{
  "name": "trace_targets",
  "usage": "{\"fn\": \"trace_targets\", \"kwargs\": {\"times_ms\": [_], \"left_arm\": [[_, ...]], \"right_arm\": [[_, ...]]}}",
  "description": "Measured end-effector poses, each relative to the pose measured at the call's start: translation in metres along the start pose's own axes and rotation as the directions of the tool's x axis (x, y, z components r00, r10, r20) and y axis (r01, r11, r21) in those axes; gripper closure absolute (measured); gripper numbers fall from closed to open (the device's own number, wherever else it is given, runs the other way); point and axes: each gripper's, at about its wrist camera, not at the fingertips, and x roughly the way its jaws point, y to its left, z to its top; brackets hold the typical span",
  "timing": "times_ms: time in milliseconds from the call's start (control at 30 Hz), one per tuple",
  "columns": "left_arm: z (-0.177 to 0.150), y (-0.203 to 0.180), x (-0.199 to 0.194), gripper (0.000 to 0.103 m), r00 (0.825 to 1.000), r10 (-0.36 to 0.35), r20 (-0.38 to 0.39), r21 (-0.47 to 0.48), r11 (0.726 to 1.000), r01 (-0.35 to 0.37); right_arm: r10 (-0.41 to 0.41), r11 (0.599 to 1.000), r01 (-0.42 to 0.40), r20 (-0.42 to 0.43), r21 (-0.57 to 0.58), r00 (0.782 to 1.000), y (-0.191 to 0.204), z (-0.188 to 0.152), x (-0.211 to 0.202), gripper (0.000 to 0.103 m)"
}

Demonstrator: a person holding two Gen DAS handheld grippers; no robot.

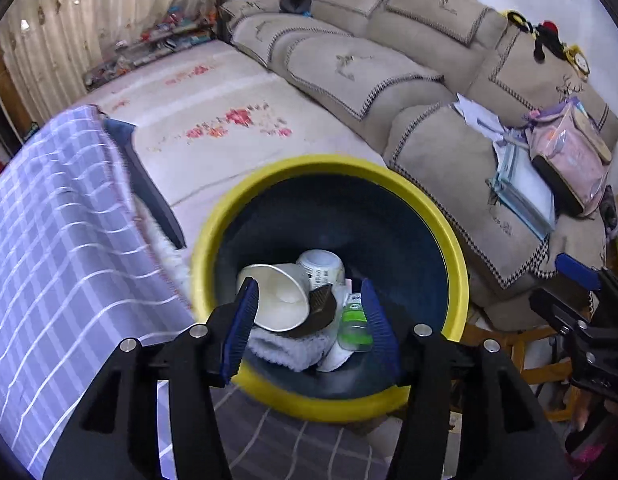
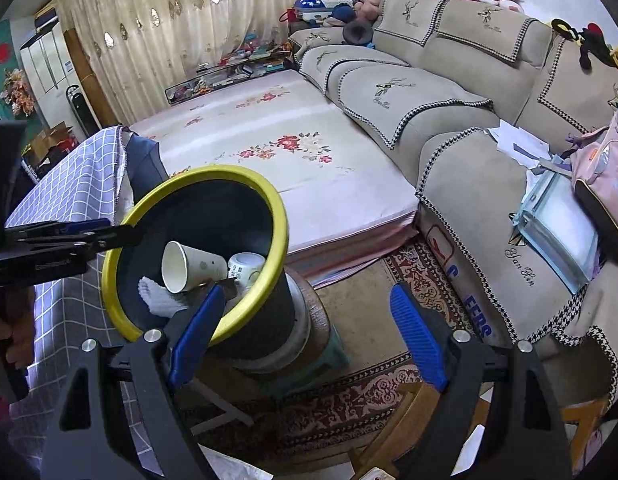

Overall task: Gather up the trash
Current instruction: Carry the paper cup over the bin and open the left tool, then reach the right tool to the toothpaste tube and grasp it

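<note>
Blue-padded fingers of the left gripper (image 1: 309, 320) spread wide and empty just above a yellow-rimmed dark bin (image 1: 455, 248). Inside lie a tipped white paper cup (image 1: 277, 296), a small white bottle (image 1: 321, 266), a green bottle (image 1: 355, 326) and a pale sock (image 1: 281, 350). Beside the bin, the right gripper (image 2: 309, 328) hangs wide, also empty.

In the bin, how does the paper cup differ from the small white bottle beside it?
The paper cup is wider and lies on its side with its open mouth showing; the small white bottle is narrower and shows only its closed end. The cup's wall is nearly plain with faint marks; the bottle carries a printed label. Both are white and lie together inside the yellow-rimmed bin.
</note>
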Motion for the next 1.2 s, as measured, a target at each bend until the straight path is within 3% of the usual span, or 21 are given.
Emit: {"fn": "trace_targets", "kwargs": {"times_ms": [300, 533, 733, 1033, 1100, 1200], "left_arm": [[-0.049, 0.065, -0.105, 0.036, 0.984, 0.075, 0.164, -0.106, 0.993, -0.058], [-0.105, 0.144, -0.176, 0.033, 0.953, 0.211, 0.220, -0.273, 0.951, -0.147], [-0.173, 0.217, -0.235, 0.027, 0.893, 0.388, 0.227, -0.422, 0.866, -0.269], [-0.280, 0.339, -0.303, 0.026, 0.789, 0.601, 0.130, -0.619, 0.671, -0.409], [-0.296, 0.352, -0.308, 0.026, 0.778, 0.618, 0.112, -0.633, 0.648, -0.423], [-0.321, 0.373, -0.312, 0.026, 0.776, 0.625, 0.086, -0.659, 0.619, -0.426]], "right_arm": [[0.028, 0.998, -0.028, -0.001, -0.049, 1.000, 0.029, 0.003, 0.000, 0.022], [0.079, 0.990, -0.079, -0.003, -0.115, 0.997, 0.073, 0.008, -0.002, 0.021], [0.169, 0.961, -0.167, -0.006, -0.221, 0.986, 0.143, 0.018, -0.006, 0.021], [0.321, 0.849, -0.316, -0.061, -0.424, 0.945, 0.294, 0.019, -0.017, 0.021], [0.351, 0.821, -0.347, -0.079, -0.454, 0.933, 0.329, 0.016, -0.019, 0.021], [0.399, 0.773, -0.408, -0.128, -0.486, 0.908, 0.383, 0.008, -0.020, 0.021]]}}
